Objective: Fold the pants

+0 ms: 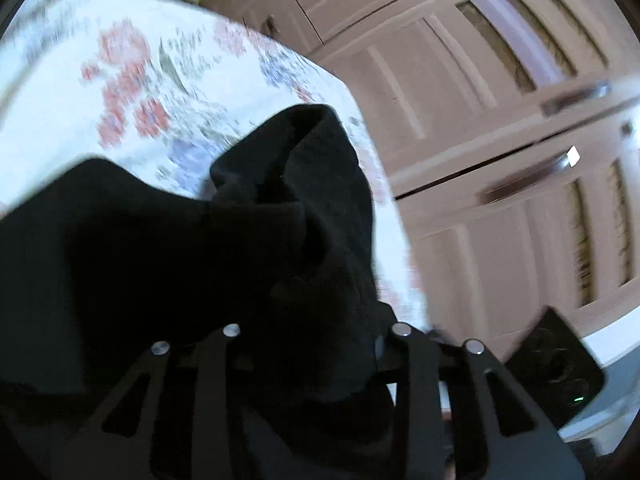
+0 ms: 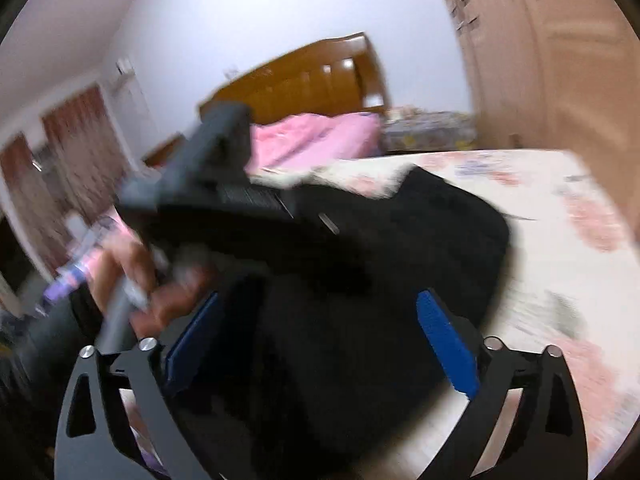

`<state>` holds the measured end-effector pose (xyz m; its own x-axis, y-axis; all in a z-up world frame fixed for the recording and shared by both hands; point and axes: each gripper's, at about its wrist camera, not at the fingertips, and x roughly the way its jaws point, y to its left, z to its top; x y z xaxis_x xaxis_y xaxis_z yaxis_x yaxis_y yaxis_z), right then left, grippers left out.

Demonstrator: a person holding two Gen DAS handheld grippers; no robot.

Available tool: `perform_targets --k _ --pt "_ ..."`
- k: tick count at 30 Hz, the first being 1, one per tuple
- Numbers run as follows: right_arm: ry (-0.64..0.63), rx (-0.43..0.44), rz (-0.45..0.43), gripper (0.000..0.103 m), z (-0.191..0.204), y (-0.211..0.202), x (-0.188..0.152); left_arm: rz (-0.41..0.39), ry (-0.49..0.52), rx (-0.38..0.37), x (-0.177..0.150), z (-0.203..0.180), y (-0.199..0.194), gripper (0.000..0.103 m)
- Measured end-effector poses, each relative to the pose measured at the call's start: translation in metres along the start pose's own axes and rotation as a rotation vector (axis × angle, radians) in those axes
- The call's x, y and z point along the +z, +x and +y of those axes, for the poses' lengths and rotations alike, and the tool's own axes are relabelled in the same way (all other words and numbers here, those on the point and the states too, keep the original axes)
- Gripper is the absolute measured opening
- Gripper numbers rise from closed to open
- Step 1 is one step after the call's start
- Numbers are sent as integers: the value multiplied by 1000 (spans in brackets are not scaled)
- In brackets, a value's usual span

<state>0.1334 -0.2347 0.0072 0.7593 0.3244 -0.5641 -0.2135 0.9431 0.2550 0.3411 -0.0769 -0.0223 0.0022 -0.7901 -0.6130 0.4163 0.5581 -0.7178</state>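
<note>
The right gripper (image 2: 320, 344) stands wide, blue pads (image 2: 448, 352) clear of the black pants (image 2: 400, 240) on the bed (image 2: 580, 280) – floral cover bare toward its far edge. The left gripper (image 1: 316, 336), tilted down, is buried in a raised bunch of the pants; whether it pinches them is hidden. A hand (image 2: 160, 288) holds it.

The black pants (image 1: 168, 240) are soft, matt cloth with a faintly nubby weave. The bed sheet (image 1: 120, 80) beneath is thin printed floral cloth. The wardrobe doors (image 1: 460, 100) look like smooth, satin-painted wood. The headboard (image 2: 304, 80) is glossy varnished wood. The right gripper (image 2: 320, 344) has matt black metal links, shiny rivets and blue rubbery pads (image 2: 448, 344).
</note>
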Motion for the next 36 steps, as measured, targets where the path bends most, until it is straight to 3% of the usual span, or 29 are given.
perform_targets --k 4,7,12,16,20,21,24,25,26,27,28,29,31,36 --pt "47 -25 110 97 2 -15 -37 -67 78 51 -2 -28 -15 31" --pt "11 -51 136 97 28 -12 -57 -111 160 111 -3 -62 -26 31" --pt "-85 -333 174 97 48 33 -63 -198 202 179 -17 -95 -44 30" --pt "-232 -396 100 98 70 33 -69 -399 154 138 -44 -105 -106 29" --pt "-311 -373 40 98 92 27 -69 -642 69 179 -122 -77 -195 29" --pt "-337 -363 46 98 97 31 -71 -718 24 182 -151 -58 -215 30" --pt "-422 -340 142 98 108 54 -92 -825 -113 256 -219 8 -239 30" --pt "-416 -323 127 98 107 43 -100 -842 -200 282 -241 43 -239 30" --pt "-413 -303 133 98 103 42 -102 -851 -274 271 -256 71 -238 30" --pt "-420 -307 135 98 102 43 -101 -851 -390 221 -276 108 -232 30" --pt "-420 -309 139 98 101 44 -101 -889 -424 145 -294 128 -228 30" --pt "-404 -301 148 98 97 44 -100 -921 -382 128 -300 126 -229 30" --pt "-369 -286 157 98 100 42 -97 -908 -316 220 -296 108 -228 30" --pt "-358 -281 171 98 101 36 -95 -950 -307 213 -294 98 -237 30"
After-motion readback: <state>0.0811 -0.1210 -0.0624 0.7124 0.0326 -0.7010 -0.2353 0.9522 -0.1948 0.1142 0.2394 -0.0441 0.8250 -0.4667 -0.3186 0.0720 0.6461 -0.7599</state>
